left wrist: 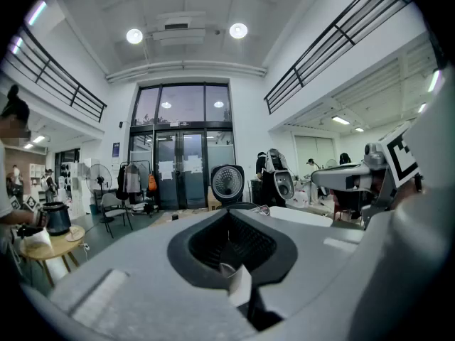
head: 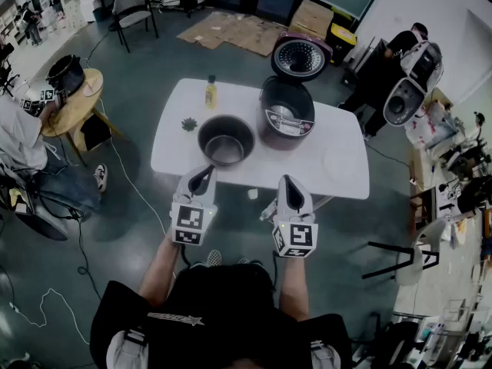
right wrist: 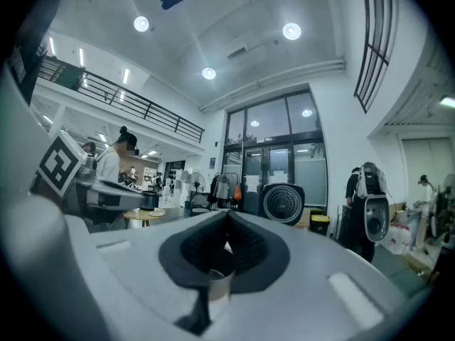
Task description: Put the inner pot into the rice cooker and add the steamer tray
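Note:
The dark inner pot (head: 226,139) stands empty on the white table (head: 177,148), just left of the rice cooker (head: 287,115). The cooker's lid (head: 300,58) is raised, and it shows as a round ribbed disc (left wrist: 227,184) in the left gripper view and again as the lid (right wrist: 283,203) in the right gripper view. A faint pale round shape (head: 338,163) lies at the table's right; I cannot tell what it is. My left gripper (head: 206,171) hovers at the near edge before the pot, jaws shut and empty (left wrist: 227,213). My right gripper (head: 286,181), level beside it, is also shut on nothing (right wrist: 227,217).
A yellow bottle (head: 210,92) and a small green object (head: 189,124) sit on the table's far left. A seated person by a round wooden table (head: 73,102) is at left. Another person with a second cooker (head: 405,91) stands at right. Chairs and cables lie around.

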Available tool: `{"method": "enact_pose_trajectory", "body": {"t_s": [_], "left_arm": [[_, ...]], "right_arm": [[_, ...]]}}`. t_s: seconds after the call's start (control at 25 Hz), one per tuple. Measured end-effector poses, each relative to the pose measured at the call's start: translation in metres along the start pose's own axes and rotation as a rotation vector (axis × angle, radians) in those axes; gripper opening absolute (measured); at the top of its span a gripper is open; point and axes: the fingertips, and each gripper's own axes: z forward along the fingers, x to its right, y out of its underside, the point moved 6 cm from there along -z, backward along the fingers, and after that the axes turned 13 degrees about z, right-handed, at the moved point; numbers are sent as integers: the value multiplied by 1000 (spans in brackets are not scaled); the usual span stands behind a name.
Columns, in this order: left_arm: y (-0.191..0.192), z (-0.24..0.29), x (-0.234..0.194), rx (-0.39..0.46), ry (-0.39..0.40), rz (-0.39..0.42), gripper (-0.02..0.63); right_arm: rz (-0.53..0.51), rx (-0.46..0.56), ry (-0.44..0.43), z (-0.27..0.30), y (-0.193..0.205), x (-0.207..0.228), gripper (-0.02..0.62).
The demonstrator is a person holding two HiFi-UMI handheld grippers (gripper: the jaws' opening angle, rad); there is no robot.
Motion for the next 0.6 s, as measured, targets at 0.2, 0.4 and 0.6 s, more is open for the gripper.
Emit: {"method": "enact_pose_trajectory", "body": {"t_s": [0.2, 0.4, 0.6], "left_arm": [[-2, 3, -2, 7, -23, 21, 11], [-2, 3, -4, 0, -21, 14, 11], [1, 2, -8, -6, -21, 12, 11]], "right_arm": [[0, 16, -12, 3, -4, 1, 5], [25, 19, 1, 3, -5, 0, 5], [40, -4, 9, 5, -1, -2, 5]]}}
